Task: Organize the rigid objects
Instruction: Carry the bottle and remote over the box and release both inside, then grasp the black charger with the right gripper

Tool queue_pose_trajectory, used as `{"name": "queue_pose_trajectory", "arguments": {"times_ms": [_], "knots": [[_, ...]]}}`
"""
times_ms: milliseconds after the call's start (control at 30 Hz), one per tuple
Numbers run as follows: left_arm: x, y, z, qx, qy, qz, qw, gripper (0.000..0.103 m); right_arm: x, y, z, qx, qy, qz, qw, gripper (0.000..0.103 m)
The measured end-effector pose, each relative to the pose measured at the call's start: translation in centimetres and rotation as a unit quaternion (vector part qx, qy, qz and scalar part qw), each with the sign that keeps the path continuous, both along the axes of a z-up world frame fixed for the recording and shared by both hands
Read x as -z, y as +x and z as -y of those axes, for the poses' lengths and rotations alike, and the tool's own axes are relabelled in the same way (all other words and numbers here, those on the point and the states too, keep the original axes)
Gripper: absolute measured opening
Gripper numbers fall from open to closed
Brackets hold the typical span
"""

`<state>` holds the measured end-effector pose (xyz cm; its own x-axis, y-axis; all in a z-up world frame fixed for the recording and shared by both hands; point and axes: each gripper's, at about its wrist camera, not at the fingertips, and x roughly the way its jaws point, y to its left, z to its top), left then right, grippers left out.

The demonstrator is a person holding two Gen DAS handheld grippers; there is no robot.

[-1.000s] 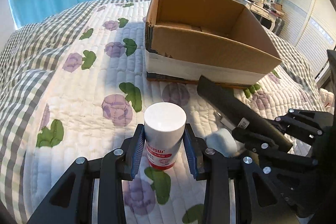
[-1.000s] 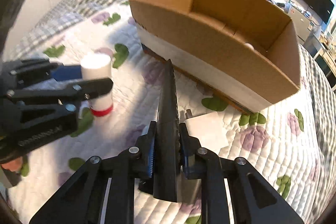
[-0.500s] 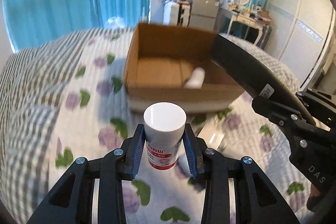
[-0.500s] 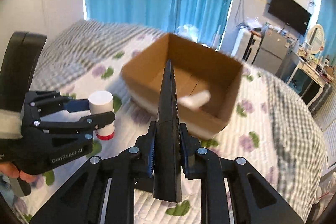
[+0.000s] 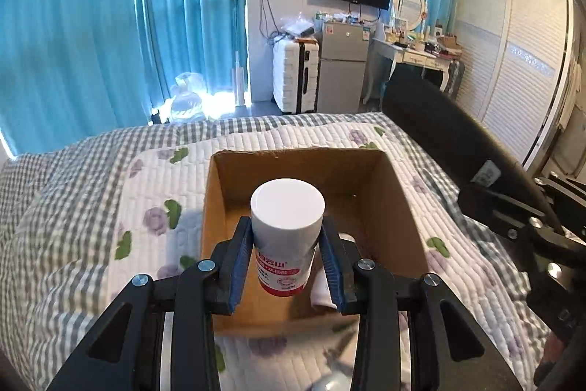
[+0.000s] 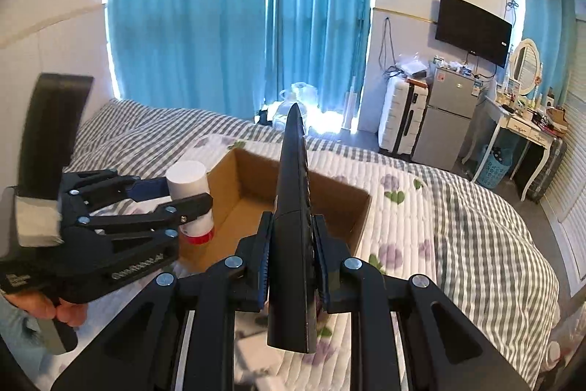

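Note:
My left gripper (image 5: 285,259) is shut on a white bottle (image 5: 286,229) with a red label band, held upright over the near part of an open cardboard box (image 5: 406,204) on the bed. The bottle also shows in the right wrist view (image 6: 190,187), above the box's left wall. My right gripper (image 6: 293,244) is shut on a long black remote control (image 6: 293,207), held on edge above the box (image 6: 360,207); it shows at the right of the left wrist view (image 5: 450,141). A white object (image 5: 322,292) lies inside the box, partly hidden.
The box sits on a quilted floral bedspread (image 5: 146,207) over a grey checked sheet. A white flat item (image 6: 260,354) lies on the bed below my right gripper. Beyond the bed stand a suitcase (image 5: 295,76), a small fridge (image 5: 340,65) and a dressing table (image 6: 520,127).
Both grippers have risen from the bed and moved forward over the box, each keeping its object. The box now lies below them instead of ahead.

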<state>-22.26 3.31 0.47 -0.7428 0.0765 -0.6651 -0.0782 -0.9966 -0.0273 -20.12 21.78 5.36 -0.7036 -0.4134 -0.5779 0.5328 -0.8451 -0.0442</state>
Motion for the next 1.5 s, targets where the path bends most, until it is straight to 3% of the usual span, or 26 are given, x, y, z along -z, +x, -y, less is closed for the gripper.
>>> {"name": "queue_pose_trajectory", "arguments": {"times_ms": [167, 333, 467, 700, 967, 1267, 1300, 1367, 1433, 1500], "knots": [[3.9, -4.1, 0.0, 0.005, -0.011, 0.051, 0.9986, 0.037, 2.4, -3.2, 0.7, -0.001, 0.006, 0.020, 1.000, 0.019], [7.6, -5.8, -0.5, 0.010, -0.023, 0.098, 0.9948, 0.037, 6.1, -5.6, 0.9, -0.007, 0.012, 0.047, 0.999, 0.019], [8.7, -5.8, -1.0, 0.010, -0.036, 0.099, 0.9944, 0.039, 8.2, -6.6, 0.3, -0.005, 0.007, 0.064, 0.998, 0.019], [6.4, -4.9, -0.9, -0.003, -0.027, 0.064, 0.9976, 0.061, 8.5, -7.1, -0.5, 0.007, -0.002, 0.067, 0.998, 0.019], [4.1, -3.1, 2.1, -0.038, -0.010, 0.041, 0.9984, 0.067, 8.3, -6.7, 0.3, 0.012, 0.005, 0.064, 0.998, 0.019], [4.5, -2.2, 4.4, -0.043, -0.013, 0.030, 0.9985, 0.067, 12.6, -8.7, 3.0, 0.020, 0.030, 0.093, 0.995, 0.019], [4.5, -2.1, 4.5, -0.043, -0.012, 0.028, 0.9986, 0.067, 12.8, -8.9, 2.9, 0.027, 0.025, 0.094, 0.995, 0.020], [4.4, -1.9, 4.6, -0.042, -0.010, 0.024, 0.9988, 0.067, 12.9, -9.1, 2.4, 0.036, 0.018, 0.094, 0.995, 0.033], [4.1, -1.5, 4.6, -0.042, -0.011, 0.020, 0.9988, 0.067, 12.4, -8.7, 2.0, 0.038, 0.012, 0.087, 0.995, 0.054], [3.6, -0.7, 4.7, -0.045, -0.011, 0.014, 0.9988, 0.067, 11.1, -7.9, 1.2, 0.046, 0.009, 0.071, 0.996, 0.056]]}}
